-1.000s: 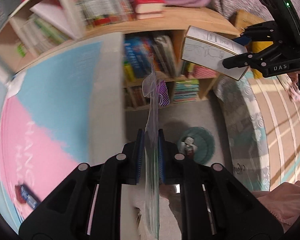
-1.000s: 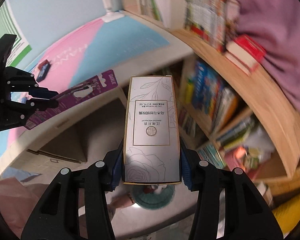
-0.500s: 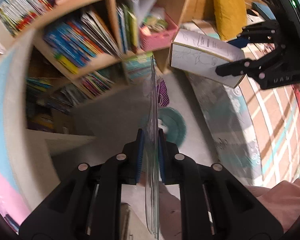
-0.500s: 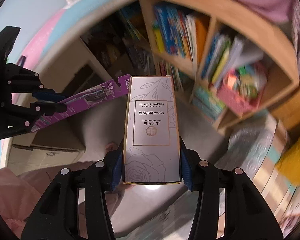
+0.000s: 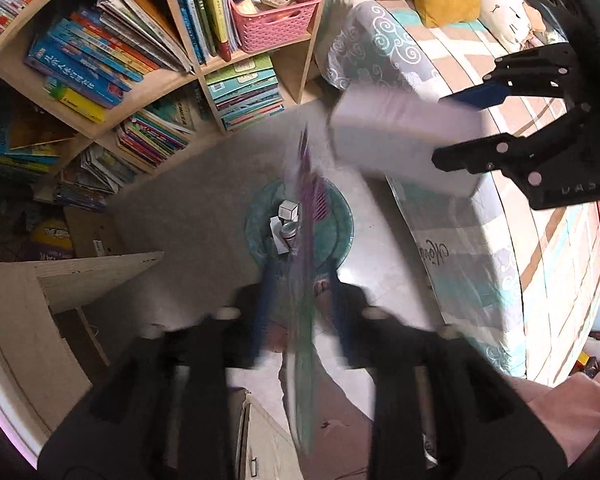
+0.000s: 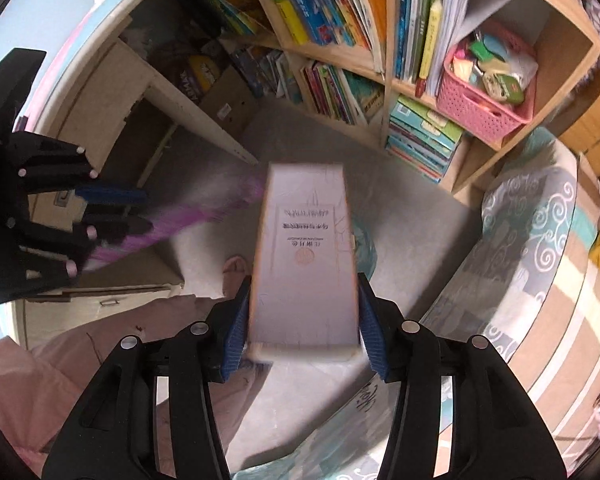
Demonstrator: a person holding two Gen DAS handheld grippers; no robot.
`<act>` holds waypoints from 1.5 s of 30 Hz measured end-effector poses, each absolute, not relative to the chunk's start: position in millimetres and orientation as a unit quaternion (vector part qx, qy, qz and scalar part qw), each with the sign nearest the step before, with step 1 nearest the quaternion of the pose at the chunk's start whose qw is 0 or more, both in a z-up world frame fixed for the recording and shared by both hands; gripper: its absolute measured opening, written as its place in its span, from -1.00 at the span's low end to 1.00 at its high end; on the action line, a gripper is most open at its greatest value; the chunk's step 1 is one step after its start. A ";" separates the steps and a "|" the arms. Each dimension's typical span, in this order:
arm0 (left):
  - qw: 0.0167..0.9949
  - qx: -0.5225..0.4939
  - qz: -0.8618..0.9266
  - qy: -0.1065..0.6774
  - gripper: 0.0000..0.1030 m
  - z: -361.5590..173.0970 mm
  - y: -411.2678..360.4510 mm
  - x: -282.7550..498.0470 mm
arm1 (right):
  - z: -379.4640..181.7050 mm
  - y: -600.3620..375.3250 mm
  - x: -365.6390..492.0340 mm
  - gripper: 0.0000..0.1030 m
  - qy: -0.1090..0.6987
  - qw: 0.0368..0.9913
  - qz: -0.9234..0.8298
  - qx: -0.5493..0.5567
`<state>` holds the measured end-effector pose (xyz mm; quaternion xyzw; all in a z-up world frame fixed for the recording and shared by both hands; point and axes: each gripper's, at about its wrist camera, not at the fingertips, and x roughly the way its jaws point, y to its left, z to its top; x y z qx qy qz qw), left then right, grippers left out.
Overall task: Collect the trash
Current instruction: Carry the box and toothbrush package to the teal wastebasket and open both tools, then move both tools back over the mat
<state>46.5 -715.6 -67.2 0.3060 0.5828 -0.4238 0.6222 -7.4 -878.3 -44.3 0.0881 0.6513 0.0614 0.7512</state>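
Observation:
My left gripper has its fingers spread apart; the purple and clear blister pack hangs blurred between them, above the teal trash bin on the floor. The bin holds a small white box and a bottle. My right gripper has its pads at the sides of a white printed carton, which looks blurred and loose. In the left wrist view the carton sits off the right gripper's fingers. The left gripper and purple pack show in the right wrist view.
A wooden bookshelf full of books with a pink basket stands behind the bin. A bed with a patterned blanket lies to the right. A white desk side is on the left. My pink-trousered legs are below.
Both grippers tipped down toward the floor and the bin. The left jaws opened and the purple pack is slipping out. The right jaws loosened and the carton blurs as it moves.

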 end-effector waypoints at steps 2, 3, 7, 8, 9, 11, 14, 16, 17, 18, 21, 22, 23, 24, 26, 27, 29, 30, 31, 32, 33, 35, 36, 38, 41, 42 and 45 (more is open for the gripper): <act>0.620 0.308 -0.427 0.582 0.00 -69.4 -719.6 44.3 | -46.8 -882.1 -8.1 0.39 0.653 0.749 0.057 0.097; 0.616 0.309 -0.429 0.584 0.02 -71.2 -722.4 43.1 | -46.3 -883.2 -9.3 0.46 0.651 0.750 0.055 0.100; 0.616 0.314 -0.431 0.580 0.17 -71.2 -729.1 41.2 | -44.4 -889.8 -12.6 0.47 0.647 0.753 0.044 0.107; 0.616 0.315 -0.432 0.579 0.17 -70.9 -729.7 41.1 | -44.1 -891.8 -13.2 0.47 0.647 0.753 0.044 0.110; 0.615 0.317 -0.432 0.578 0.17 -69.9 -729.4 40.9 | -44.1 -893.2 -14.2 0.47 0.647 0.753 0.044 0.112; 0.616 0.318 -0.431 0.578 0.20 -68.4 -728.5 41.4 | -43.6 -896.0 -15.5 0.47 0.647 0.753 0.041 0.111; 0.620 0.319 -0.427 0.575 0.27 -66.3 -725.5 44.1 | -40.7 -900.1 -15.9 0.47 0.645 0.754 0.039 0.115; 0.627 0.316 -0.421 0.575 0.30 -60.8 -721.4 47.9 | -38.0 -901.6 -14.7 0.47 0.643 0.756 0.041 0.116; 0.630 0.314 -0.419 0.574 0.31 -57.2 -719.8 49.6 | -36.0 -901.7 -13.4 0.47 0.642 0.757 0.043 0.115; 0.636 0.311 -0.415 0.572 0.32 -51.8 -717.2 51.7 | -33.1 -901.4 -11.5 0.47 0.640 0.758 0.046 0.114; 0.658 0.298 -0.402 0.562 0.47 -32.5 -707.1 58.3 | -21.8 -896.0 -3.1 0.48 0.634 0.764 0.067 0.102; 0.668 0.292 -0.395 0.559 0.51 -25.4 -702.4 61.2 | -16.2 -892.4 1.7 0.49 0.631 0.766 0.077 0.093; 0.675 0.288 -0.390 0.557 0.53 -19.1 -698.2 63.4 | -10.6 -889.1 7.1 0.51 0.628 0.768 0.088 0.084; 0.682 0.283 -0.381 0.557 0.58 -12.1 -692.1 66.8 | -5.9 -886.3 12.1 0.53 0.626 0.770 0.097 0.076; 0.691 0.282 -0.355 0.563 0.66 -3.3 -682.1 73.5 | 7.0 -876.1 24.8 0.59 0.618 0.774 0.125 0.060; 0.702 0.279 -0.340 0.560 0.67 3.5 -674.2 77.2 | 12.4 -871.5 29.8 0.59 0.613 0.776 0.137 0.053; 0.717 0.267 -0.322 0.558 0.76 13.9 -660.2 82.1 | 26.6 -856.8 44.4 0.62 0.601 0.782 0.160 0.030; 0.728 0.260 -0.307 0.556 0.78 20.7 -650.2 85.5 | 31.9 -850.9 50.2 0.62 0.597 0.783 0.171 0.023; 0.735 0.255 -0.295 0.555 0.81 25.7 -641.5 89.1 | 38.7 -842.7 58.4 0.62 0.592 0.785 0.183 0.015; 0.739 0.251 -0.286 0.556 0.84 29.5 -633.9 91.5 | 43.8 -837.9 64.4 0.62 0.588 0.786 0.192 0.010; 0.745 0.249 -0.272 0.556 0.85 33.4 -624.7 94.1 | 50.5 -829.5 72.7 0.62 0.582 0.787 0.205 0.002; 0.754 0.242 -0.252 0.555 0.85 39.6 -607.8 97.9 | 62.3 -810.0 87.7 0.63 0.574 0.785 0.234 -0.016; 0.759 0.236 -0.243 0.555 0.85 42.5 -599.1 99.8 | 66.2 -802.8 92.3 0.63 0.569 0.786 0.242 -0.026; 0.772 0.218 -0.220 0.555 0.86 51.2 -575.8 103.7 | 78.3 -784.4 103.8 0.63 0.556 0.786 0.266 -0.042; 0.787 0.197 -0.187 0.554 0.87 61.3 -544.2 107.6 | 95.9 -749.1 122.1 0.63 0.538 0.784 0.301 -0.071; 0.790 0.191 -0.180 0.554 0.87 63.4 -535.8 109.5 | 100.4 -740.2 126.7 0.63 0.535 0.782 0.310 -0.079; 0.802 0.175 -0.148 0.552 0.87 70.8 -504.0 110.0 | 112.7 -702.5 139.5 0.63 0.518 0.777 0.340 -0.111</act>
